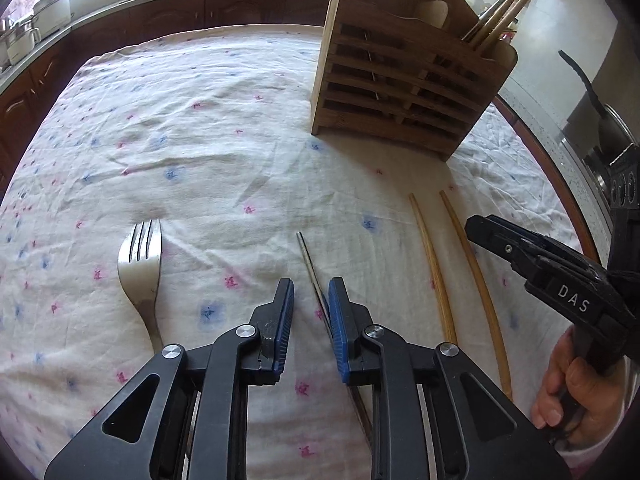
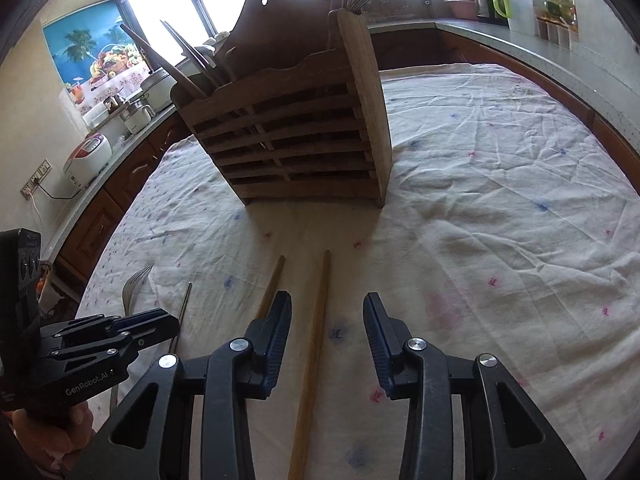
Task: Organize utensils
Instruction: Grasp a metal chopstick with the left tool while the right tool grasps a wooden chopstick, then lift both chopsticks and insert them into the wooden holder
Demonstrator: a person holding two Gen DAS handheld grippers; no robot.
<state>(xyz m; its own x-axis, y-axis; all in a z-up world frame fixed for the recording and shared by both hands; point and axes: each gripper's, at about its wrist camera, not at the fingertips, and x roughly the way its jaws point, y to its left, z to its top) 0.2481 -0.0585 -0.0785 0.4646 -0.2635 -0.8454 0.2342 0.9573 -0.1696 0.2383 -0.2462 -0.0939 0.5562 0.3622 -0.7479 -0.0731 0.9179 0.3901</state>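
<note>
Fork (image 1: 140, 272) lies flat at far left on the floral tablecloth (image 1: 200, 120), tines pointing away. Next right: thin metal chopstick (image 1: 310, 264) on the cloth, running between the left gripper (image 1: 311, 304) fingers; jaws parted, not clamped, right blue pad (image 1: 336, 320) just beside or touching the stick, can't tell which. Then two wooden chopsticks (image 1: 432, 264) lying side by side, slightly apart. Right wrist view: right gripper (image 2: 326, 332) jaws wide apart, holding nothing, one wooden chopstick between them, the other under or just outside the left finger (image 2: 276, 332). Wooden utensil holder (image 1: 400, 80) stands upright beyond, chopsticks already in its right compartment.
</note>
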